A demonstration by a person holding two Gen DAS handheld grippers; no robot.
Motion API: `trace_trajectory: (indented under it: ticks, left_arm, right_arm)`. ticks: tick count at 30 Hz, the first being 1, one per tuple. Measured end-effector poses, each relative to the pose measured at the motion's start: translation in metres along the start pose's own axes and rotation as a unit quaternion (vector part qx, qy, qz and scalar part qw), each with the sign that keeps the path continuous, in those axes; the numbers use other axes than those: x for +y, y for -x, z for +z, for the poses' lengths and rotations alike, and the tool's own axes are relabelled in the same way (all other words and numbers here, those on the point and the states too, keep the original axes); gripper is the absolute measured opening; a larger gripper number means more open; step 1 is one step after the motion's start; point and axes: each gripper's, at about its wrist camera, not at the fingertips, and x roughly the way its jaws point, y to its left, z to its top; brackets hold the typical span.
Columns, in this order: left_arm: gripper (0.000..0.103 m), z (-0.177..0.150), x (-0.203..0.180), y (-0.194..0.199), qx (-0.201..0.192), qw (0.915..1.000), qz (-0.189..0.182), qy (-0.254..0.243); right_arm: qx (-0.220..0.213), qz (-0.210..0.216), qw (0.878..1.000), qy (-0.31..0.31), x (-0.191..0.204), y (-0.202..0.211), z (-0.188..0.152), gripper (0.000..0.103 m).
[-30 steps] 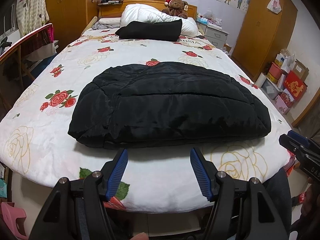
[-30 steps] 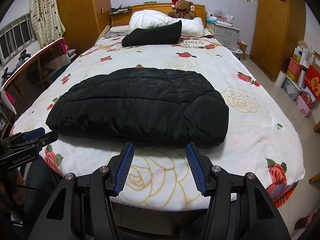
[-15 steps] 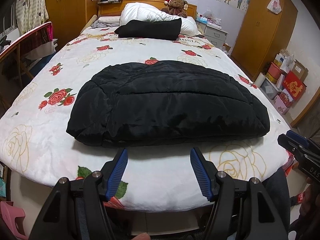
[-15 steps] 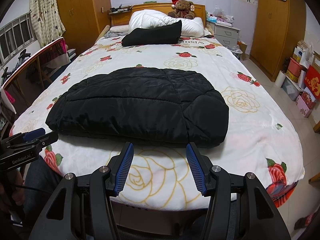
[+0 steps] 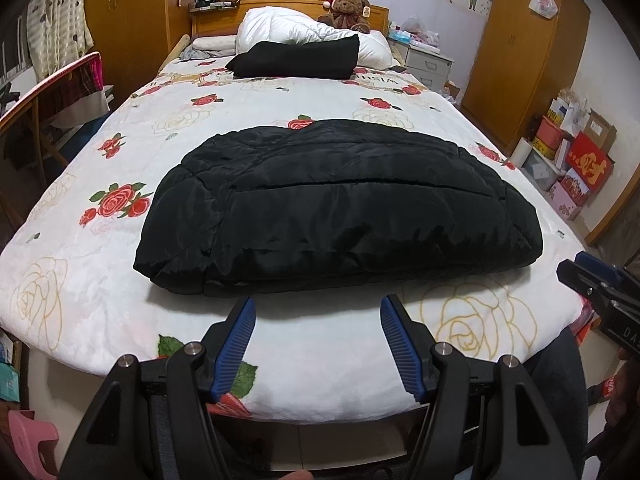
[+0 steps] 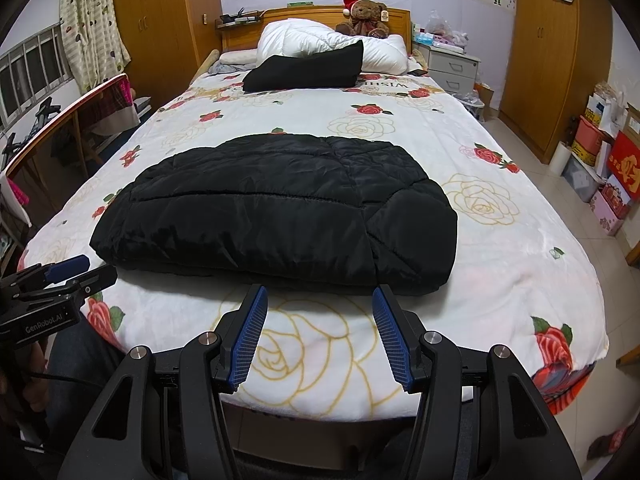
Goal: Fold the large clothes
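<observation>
We've got the left gripper (image 5: pixel 318 314) and right gripper (image 6: pixel 319 304) both wide open, holding nothing, just short of the folded black puffer jacket (image 5: pixel 340 216) mid-bed. It's slippery and puffy, so grabbing one layer could undo the fold.

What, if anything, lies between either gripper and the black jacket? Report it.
Nothing visible. Only bare floral bedspread lies between the open left gripper and the black jacket's near edge; likewise for the open right gripper.
</observation>
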Motion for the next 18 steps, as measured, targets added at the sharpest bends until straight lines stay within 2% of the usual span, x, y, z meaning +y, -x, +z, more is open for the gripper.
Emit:
trace_trajectory:
  ticks: [18]
  left_arm:
    - [0.067, -0.0019, -0.0011, -0.0008, -0.002, 1.0000, 0.002, 0.004]
  right_arm:
    - [0.000, 0.000, 1.000, 0.000, -0.0017, -0.0003, 0.0002, 0.055]
